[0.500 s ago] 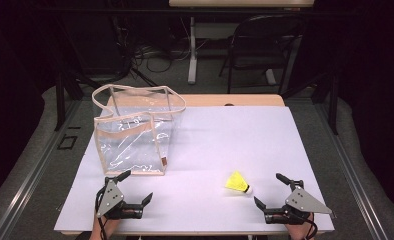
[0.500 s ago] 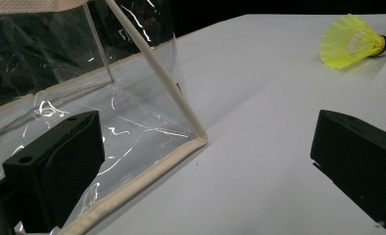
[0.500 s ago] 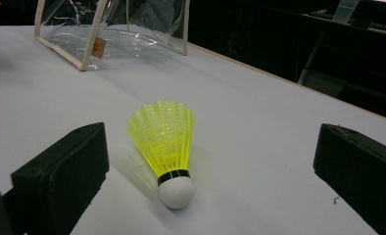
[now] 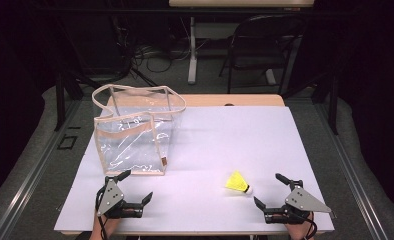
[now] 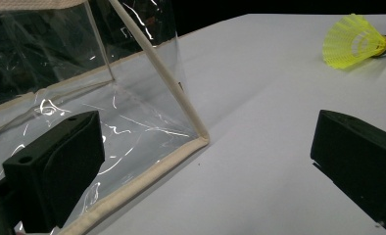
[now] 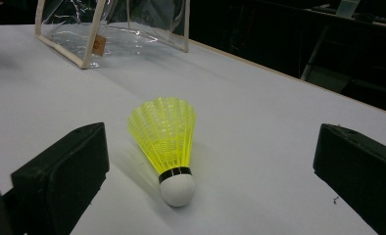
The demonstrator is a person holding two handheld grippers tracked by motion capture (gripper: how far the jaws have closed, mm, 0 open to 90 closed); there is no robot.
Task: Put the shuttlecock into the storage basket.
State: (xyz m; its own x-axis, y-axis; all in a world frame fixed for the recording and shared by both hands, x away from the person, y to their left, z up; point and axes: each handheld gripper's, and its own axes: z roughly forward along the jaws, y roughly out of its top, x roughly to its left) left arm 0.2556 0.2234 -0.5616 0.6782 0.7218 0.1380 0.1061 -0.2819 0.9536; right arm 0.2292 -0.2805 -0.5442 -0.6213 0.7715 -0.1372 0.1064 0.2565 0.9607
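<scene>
A: Where did the yellow shuttlecock (image 4: 237,183) lie?

B: On its side on the white worktop (image 4: 225,135), near the front edge and toward the right. In the right gripper view its white cork nose (image 6: 177,189) pointed at the camera and its skirt fanned away from it. Nothing touched it.

A: And the right gripper (image 4: 274,192)?

B: It rested low at the front right corner of the worktop, just beside the shuttlecock. Its black fingers (image 6: 63,174) stood wide apart, with the shuttlecock lying ahead of the gap between them, not gripped.

A: What about the left gripper (image 4: 135,188)?

B: It sat at the front left, just in front of the clear bag (image 4: 135,131). Its fingers (image 5: 59,166) were also wide apart and held nothing. In the left gripper view the bag's lower corner, with its beige trim (image 5: 147,172), lay close ahead of one finger, and I couldn't tell whether they touched.

A: How did the bag stand?

B: Upright on the left half of the worktop, mouth open to the top, its beige-edged handle (image 4: 122,127) drooping over the front wall. It was well apart from the shuttlecock.
</scene>
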